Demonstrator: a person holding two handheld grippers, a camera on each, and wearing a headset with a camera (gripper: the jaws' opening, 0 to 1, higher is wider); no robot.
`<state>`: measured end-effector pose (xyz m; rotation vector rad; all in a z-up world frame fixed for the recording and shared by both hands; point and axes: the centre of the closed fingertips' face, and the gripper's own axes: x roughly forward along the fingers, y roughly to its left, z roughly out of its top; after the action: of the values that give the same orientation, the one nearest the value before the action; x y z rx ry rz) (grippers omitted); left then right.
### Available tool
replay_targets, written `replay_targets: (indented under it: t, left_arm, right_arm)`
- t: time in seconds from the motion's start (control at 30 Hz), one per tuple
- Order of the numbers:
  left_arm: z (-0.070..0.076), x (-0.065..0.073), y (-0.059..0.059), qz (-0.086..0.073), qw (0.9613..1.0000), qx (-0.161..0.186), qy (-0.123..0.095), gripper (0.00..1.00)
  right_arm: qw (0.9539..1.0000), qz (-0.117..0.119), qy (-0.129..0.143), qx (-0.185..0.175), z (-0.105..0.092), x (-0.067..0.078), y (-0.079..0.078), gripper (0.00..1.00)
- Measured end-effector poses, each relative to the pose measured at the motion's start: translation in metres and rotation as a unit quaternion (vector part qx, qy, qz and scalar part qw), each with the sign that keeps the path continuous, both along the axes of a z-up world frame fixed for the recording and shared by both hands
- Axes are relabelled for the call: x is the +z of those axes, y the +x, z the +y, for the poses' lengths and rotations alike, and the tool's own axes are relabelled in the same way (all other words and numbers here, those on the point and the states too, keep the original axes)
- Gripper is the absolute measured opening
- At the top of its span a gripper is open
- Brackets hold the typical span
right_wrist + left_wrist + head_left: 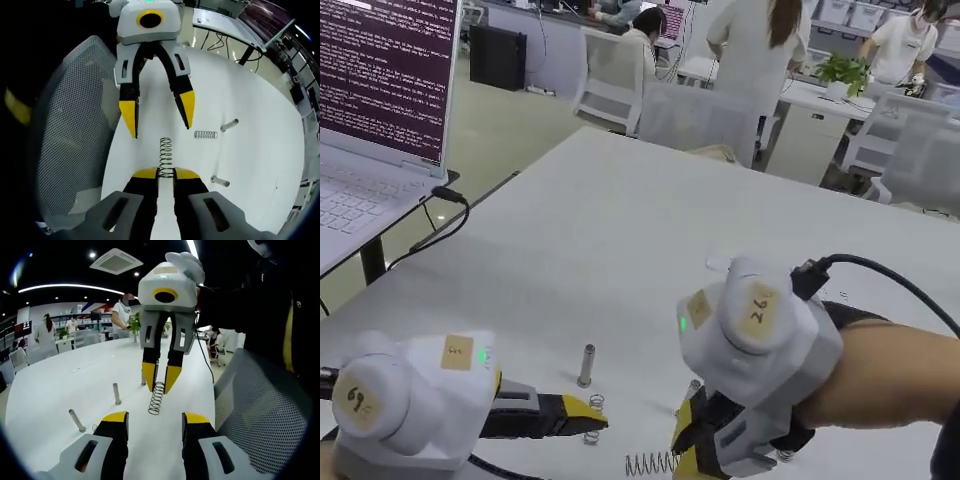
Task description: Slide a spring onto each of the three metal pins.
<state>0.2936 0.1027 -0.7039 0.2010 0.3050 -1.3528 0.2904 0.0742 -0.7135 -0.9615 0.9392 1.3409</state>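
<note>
Thin steel coil spring (165, 150) is pinched at its near end by the right gripper (165, 173), jaws pressed nearly together on it. The rest of the coil sticks out forward, low over the white tabletop (620, 230), and it isn't on any pin. The left gripper (156, 418) faces it tip to tip with jaws spread wide; the spring's free end reaches about to the gap between them and touches neither. Three short upright metal pins stand off to one side: first pin (116, 393) has a plain shaft, second pin (76, 420) is near the left gripper's jaw, and third pin (143, 377) is half hidden behind a right-gripper jaw, so I can't tell its state. A second loose coil spring (206, 134) lies flat, one end just beside a pin's base. In the head view, small coiled bits (597, 402) by the left tips are too small to make out, and the right gripper's body covers most of its own jaws. An open laptop (380, 110) is cut off at the frame's left edge.
</note>
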Motion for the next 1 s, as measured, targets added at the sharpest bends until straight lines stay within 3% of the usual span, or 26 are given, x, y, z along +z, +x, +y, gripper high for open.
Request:
replay_targets:
  t: [0.7, 1.0]
  left_arm:
    - [-0.015, -0.005, -0.008, -0.045, 0.9974, -0.043, 0.035, 0.07]
    - [-0.014, -0.007, -0.007, -0.056, 0.9964, -0.044, 0.046, 0.03]
  right_arm:
    - [0.9996, 0.004, -0.023, 0.015, 0.009, -0.001, -0.007, 0.08]
    - [0.9996, 0.001, -0.024, 0.017, 0.012, 0.003, -0.009, 0.08]
